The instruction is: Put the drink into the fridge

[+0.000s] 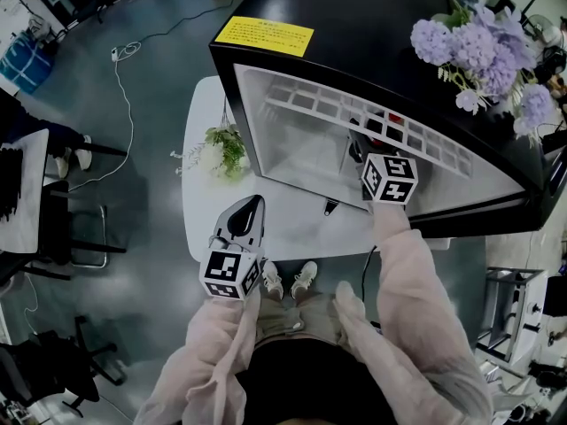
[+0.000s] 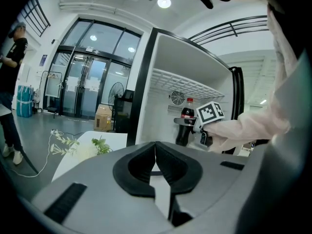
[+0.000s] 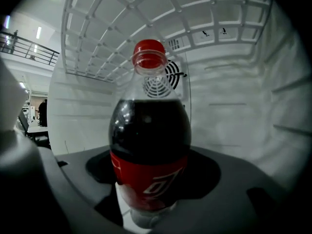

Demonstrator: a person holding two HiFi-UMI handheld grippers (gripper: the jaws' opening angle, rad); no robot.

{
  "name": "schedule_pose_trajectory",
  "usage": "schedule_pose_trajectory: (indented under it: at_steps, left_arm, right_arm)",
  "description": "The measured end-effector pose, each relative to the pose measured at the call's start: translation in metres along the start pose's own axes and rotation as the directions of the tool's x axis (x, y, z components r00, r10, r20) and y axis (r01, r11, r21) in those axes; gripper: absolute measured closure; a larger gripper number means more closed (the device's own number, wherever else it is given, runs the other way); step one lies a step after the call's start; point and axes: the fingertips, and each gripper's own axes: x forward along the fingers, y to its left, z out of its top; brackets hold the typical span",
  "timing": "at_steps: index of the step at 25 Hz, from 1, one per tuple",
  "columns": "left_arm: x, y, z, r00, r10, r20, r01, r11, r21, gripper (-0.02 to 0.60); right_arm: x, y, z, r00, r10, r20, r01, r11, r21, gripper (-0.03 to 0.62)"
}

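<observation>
**R gripper** (image 3: 149, 182): jaws spread wide, grasping the drink bottle (image 3: 149, 145) at its red label. Dark pads bear on both sides of the body.
- Bottle stands upright betw. the jaws. Its red cap (image 3: 148, 52) is well above jaw level.
- Jaw tips and bottle are both inside the fridge (image 1: 372, 16), in the open compartment.
- Bottle base vs. fridge floor: contact can't be told.
- Ahead of the jaws, directly behind the bottle neck: round fan grille (image 3: 170, 79) on the rear wall.
- Above the jaws: white wire shelf (image 3: 146, 13).
- Either side of the jaws: white inner walls, apart from the pads.

**L gripper** (image 2: 155, 147): jaws clenched, pad tips meeting, nothing betw. them.
- It sits outside the fridge, over the near edge of the white table (image 1: 199, 202).
- Ahead and right of the jaws: the fridge opening, w/ the R gripper clamped round the bottle's mid-body.
- Ahead and left of the jaws: white flower sprig (image 2: 87, 147) lying on the table, well apart from the pads.

**Fridge top, beyond both jaw sets:**
- Purple flowers (image 1: 487, 51) at the right side.
- Yellow label (image 1: 264, 35) at the left corner.
</observation>
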Motion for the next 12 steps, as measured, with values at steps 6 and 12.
schedule_pose_trajectory:
  at_steps: [6, 12]
  left_arm:
    - [-0.002, 0.0, -0.004, 1.0, 0.004, -0.007, -0.004, 1.0, -0.007, 0.569]
    - [-0.003, -0.001, -0.006, 1.0, 0.003, -0.012, -0.003, 1.0, -0.005, 0.569]
  right_arm:
    - [0.0, 0.0, 0.0, 1.0, -0.004, 0.007, 0.004, 1.0, 0.0, 0.278]
    - [0.001, 0.002, -0.012, 0.999, 0.02, -0.037, -0.019, 1.0, 0.023, 0.264]
